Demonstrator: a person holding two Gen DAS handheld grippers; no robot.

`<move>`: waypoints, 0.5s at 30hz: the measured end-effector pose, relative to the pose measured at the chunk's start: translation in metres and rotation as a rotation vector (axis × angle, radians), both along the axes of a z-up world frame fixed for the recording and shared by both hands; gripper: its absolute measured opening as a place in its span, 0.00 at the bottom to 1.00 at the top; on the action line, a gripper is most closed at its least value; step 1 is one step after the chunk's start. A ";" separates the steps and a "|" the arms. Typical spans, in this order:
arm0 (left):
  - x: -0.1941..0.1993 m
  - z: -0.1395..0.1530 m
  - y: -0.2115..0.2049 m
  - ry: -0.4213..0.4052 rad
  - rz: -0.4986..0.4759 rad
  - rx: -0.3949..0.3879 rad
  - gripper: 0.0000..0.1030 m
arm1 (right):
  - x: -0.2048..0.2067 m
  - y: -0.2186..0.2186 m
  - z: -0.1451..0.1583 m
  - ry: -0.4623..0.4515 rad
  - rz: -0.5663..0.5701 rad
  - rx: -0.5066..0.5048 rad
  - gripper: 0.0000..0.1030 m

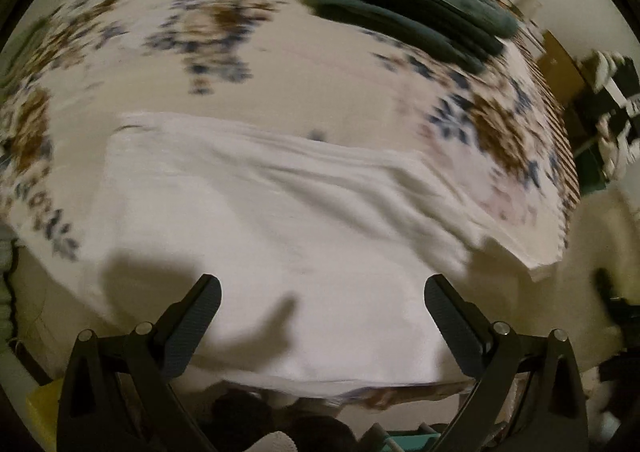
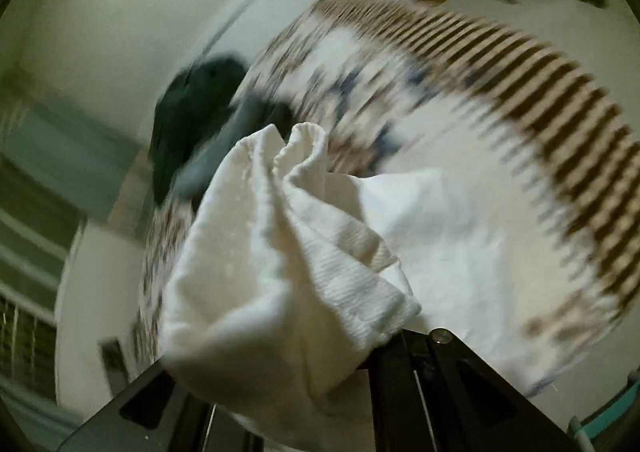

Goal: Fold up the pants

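White pants (image 1: 256,236) lie spread flat on a floral sheet (image 1: 280,63) in the blurred left wrist view. My left gripper (image 1: 320,316) hovers just above their near part, fingers wide apart and empty. In the right wrist view, a bunched end of the white pants (image 2: 288,252) drapes over my right gripper (image 2: 320,364) and hides its fingertips; the gripper is shut on this cloth and holds it lifted above the rest of the pants (image 2: 460,244) on the sheet.
A stack of folded dark green clothes (image 1: 408,7) lies at the far right of the sheet, also seen dark and blurred in the right wrist view (image 2: 192,119). The sheet's brown striped edge (image 2: 560,123) curves at the right. Cardboard boxes (image 1: 560,63) stand beyond the bed.
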State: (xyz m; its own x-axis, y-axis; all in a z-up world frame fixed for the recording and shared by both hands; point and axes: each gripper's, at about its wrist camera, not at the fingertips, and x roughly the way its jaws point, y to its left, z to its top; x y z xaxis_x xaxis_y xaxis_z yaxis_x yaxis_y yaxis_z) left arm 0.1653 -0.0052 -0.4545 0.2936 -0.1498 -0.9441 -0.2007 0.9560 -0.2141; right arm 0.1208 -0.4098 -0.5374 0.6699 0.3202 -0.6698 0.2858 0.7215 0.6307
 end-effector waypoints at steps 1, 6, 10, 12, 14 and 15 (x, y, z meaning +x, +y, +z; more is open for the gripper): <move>-0.005 0.001 0.013 -0.001 0.010 0.009 1.00 | 0.008 0.026 -0.013 0.023 0.047 -0.011 0.07; -0.022 -0.015 0.074 0.026 0.073 0.048 1.00 | 0.034 0.141 -0.080 0.125 0.234 -0.094 0.07; -0.036 -0.032 0.113 0.060 0.132 0.050 1.00 | 0.047 0.213 -0.135 0.256 0.333 -0.293 0.14; -0.039 -0.037 0.123 0.070 0.152 0.043 1.00 | 0.051 0.239 -0.152 0.337 0.376 -0.374 0.35; -0.040 -0.040 0.129 0.079 0.160 0.028 1.00 | 0.048 0.258 -0.145 0.305 0.455 -0.356 0.63; -0.039 -0.041 0.129 0.080 0.159 0.019 1.00 | 0.047 0.265 -0.141 0.298 0.507 -0.304 0.66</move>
State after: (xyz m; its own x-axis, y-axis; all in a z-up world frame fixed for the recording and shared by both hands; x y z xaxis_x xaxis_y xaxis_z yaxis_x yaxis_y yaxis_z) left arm 0.1261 0.1233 -0.4950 0.2359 -0.0898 -0.9676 -0.3651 0.9146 -0.1739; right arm 0.1679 -0.1449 -0.6779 0.2579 0.3141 -0.9137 -0.0051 0.9461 0.3238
